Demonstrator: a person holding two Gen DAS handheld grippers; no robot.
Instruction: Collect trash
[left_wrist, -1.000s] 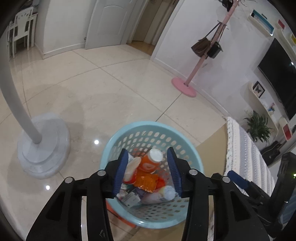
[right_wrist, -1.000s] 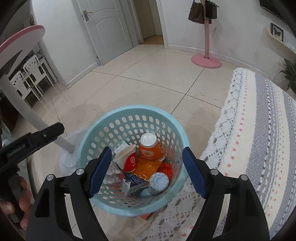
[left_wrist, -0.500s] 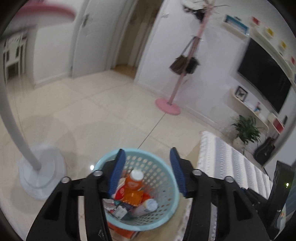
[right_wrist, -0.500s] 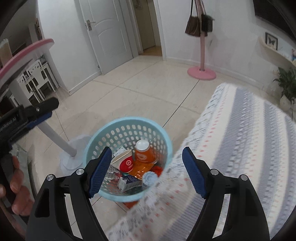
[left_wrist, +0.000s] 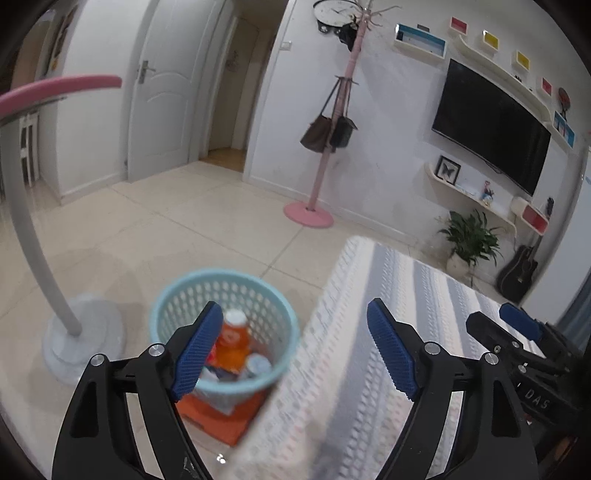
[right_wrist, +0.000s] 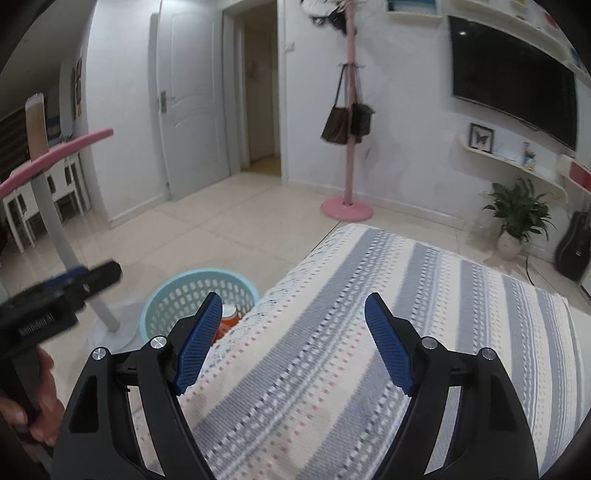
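Note:
A light blue perforated trash basket (left_wrist: 225, 284) stands on the floor beside the striped table edge; it also shows in the right wrist view (right_wrist: 192, 288). It holds an orange bottle with a white cap (left_wrist: 232, 339) and other trash. My left gripper (left_wrist: 291, 350) is open and empty, raised above the basket and table edge. My right gripper (right_wrist: 291, 339) is open and empty above the striped cloth (right_wrist: 369, 350). The left gripper shows at the left of the right wrist view (right_wrist: 70, 288).
A white lamp stand with a round base (left_wrist: 81, 339) stands left of the basket. An orange flat box (left_wrist: 225, 421) lies under the basket. A pink coat rack (left_wrist: 314, 206) with bags, a potted plant (left_wrist: 469, 240) and a guitar (left_wrist: 517, 273) stand along the far wall.
Both grippers have risen and pulled back from over the basket, now looking across the room. The left gripper's jaws have opened wider. The striped table now fills the lower right.

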